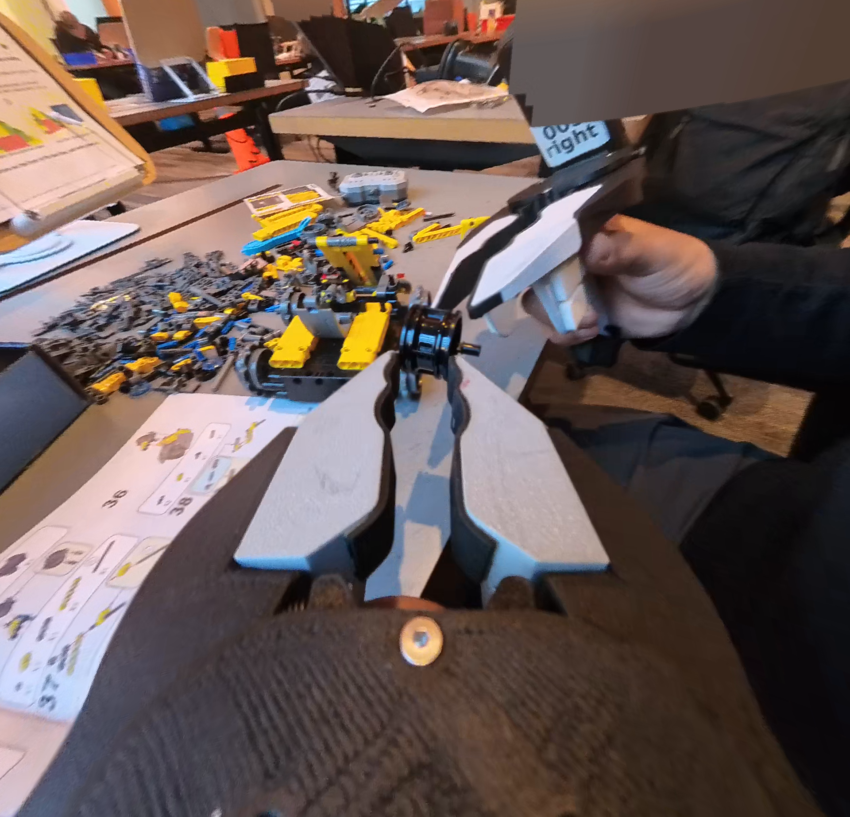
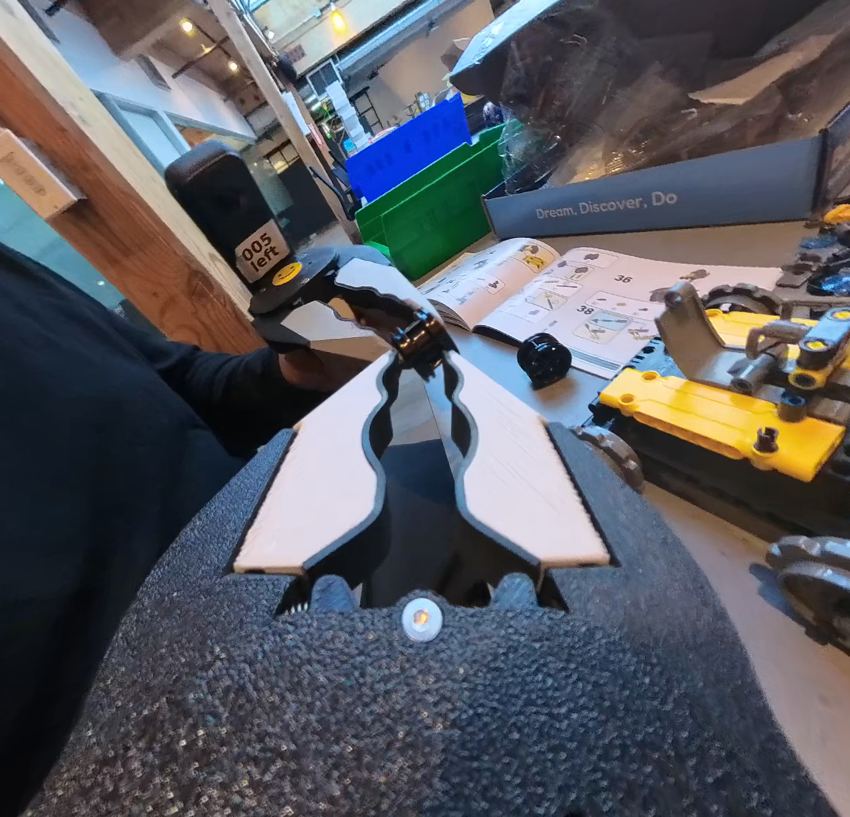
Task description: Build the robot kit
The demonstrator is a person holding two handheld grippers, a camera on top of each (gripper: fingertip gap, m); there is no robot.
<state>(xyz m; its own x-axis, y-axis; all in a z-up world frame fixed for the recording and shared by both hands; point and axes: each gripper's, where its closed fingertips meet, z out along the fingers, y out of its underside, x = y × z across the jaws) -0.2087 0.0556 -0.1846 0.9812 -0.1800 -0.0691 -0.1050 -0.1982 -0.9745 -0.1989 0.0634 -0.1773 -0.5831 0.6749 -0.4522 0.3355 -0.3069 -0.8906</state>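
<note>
**Two claws meet at a glossy black wheel hub**

The left claw pinches a glossy black spool-shaped wheel hub, its axle lying sideways toward the right claw, whose tips, narrowly parted, touch it; whether they grip is unclear. Beyond, a yellow-and-grey brick vehicle, a second hub and an open instruction booklet rest on the grey tabletop.

A glossy black wheel hub, spool-shaped with a short axle stub pointing to 3 o'clock, is clamped between the tips of the left gripper and held above the table edge. The right gripper, nearly closed, is set against the hub from 1 o'clock. A second black hub lies on the table at 3 o'clock of the held one, beside the open booklet.
</note>
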